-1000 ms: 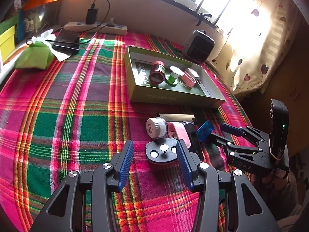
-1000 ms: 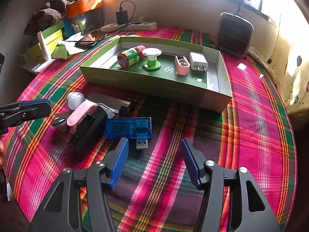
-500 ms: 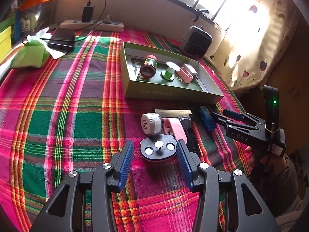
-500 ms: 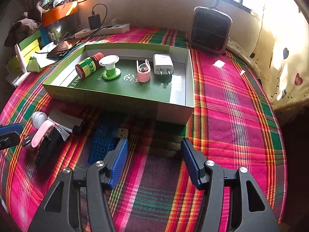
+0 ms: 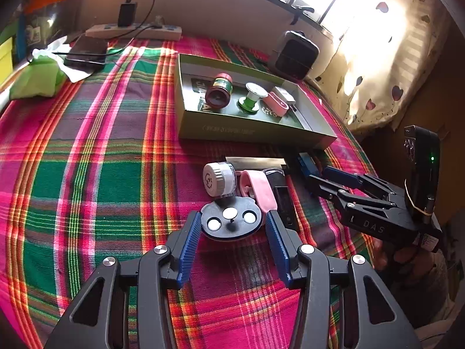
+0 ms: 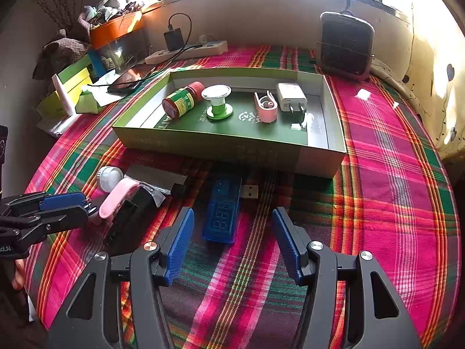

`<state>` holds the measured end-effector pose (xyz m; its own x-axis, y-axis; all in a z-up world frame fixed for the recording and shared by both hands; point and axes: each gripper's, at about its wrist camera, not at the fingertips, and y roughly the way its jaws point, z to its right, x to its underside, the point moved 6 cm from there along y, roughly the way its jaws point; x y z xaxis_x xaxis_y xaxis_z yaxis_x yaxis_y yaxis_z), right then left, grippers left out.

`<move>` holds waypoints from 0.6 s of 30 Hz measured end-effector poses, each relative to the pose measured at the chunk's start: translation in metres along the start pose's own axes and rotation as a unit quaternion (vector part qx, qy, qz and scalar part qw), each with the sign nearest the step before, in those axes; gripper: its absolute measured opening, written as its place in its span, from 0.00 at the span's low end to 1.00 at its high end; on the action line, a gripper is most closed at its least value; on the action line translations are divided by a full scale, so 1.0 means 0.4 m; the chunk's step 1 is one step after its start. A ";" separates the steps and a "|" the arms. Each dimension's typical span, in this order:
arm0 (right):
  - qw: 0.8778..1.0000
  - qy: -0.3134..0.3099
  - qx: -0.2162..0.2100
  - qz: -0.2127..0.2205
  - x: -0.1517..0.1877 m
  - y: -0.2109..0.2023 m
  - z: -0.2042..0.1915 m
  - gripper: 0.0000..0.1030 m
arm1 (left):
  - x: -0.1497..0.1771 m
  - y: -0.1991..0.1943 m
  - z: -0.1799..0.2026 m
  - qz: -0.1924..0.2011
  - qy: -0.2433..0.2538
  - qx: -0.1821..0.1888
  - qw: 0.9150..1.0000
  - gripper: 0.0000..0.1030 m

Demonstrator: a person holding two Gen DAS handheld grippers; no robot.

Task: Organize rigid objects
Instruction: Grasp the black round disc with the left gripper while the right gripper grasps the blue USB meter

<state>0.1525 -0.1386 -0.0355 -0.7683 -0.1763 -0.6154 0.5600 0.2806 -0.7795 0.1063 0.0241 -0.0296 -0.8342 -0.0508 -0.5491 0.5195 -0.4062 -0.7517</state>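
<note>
My left gripper (image 5: 232, 232) is open, its fingertips either side of a black disc (image 5: 231, 222) with three white dots that lies on the plaid cloth. Just beyond the disc lie a white cap (image 5: 219, 179), a pink clip (image 5: 258, 189) and a black block (image 5: 282, 200). My right gripper (image 6: 232, 232) is open too. A blue USB meter (image 6: 223, 212) lies lengthwise between its tips, untouched. Behind stands a green box tray (image 6: 261, 152) holding a red-capped bottle (image 6: 181, 101), a green spool (image 6: 216, 101), a second pink clip (image 6: 266, 107) and a white charger (image 6: 292, 97).
A black speaker (image 6: 345, 46) stands behind the tray at the right. A power strip (image 6: 189, 52), a phone (image 5: 85, 52) and green and orange boxes (image 6: 72, 84) crowd the back left. The cloth drops off at the right edge by a curtain (image 5: 392, 67).
In the right wrist view the blue meter has turned from crosswise at the left finger to lengthwise between the fingertips. The left gripper still flanks the black disc.
</note>
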 end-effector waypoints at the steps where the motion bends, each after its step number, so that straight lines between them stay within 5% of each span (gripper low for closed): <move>1: 1.000 0.000 0.001 -0.001 0.000 0.003 -0.001 0.55 | 0.000 0.003 -0.002 -0.001 -0.001 0.000 1.000 0.44; 12: 1.000 -0.010 0.025 0.000 -0.004 0.017 -0.006 0.55 | -0.007 0.019 -0.005 -0.003 -0.012 0.000 1.000 0.45; 18: 0.999 -0.007 0.033 0.003 -0.005 0.016 0.000 0.45 | -0.010 0.019 -0.016 0.001 -0.032 0.012 0.999 0.45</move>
<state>0.1576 -0.1364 -0.0393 -0.7606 -0.1870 -0.6217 0.5849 0.2182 -0.7812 0.1148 0.0273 -0.0354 -0.8435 -0.1095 -0.5259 0.5177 -0.4271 -0.7414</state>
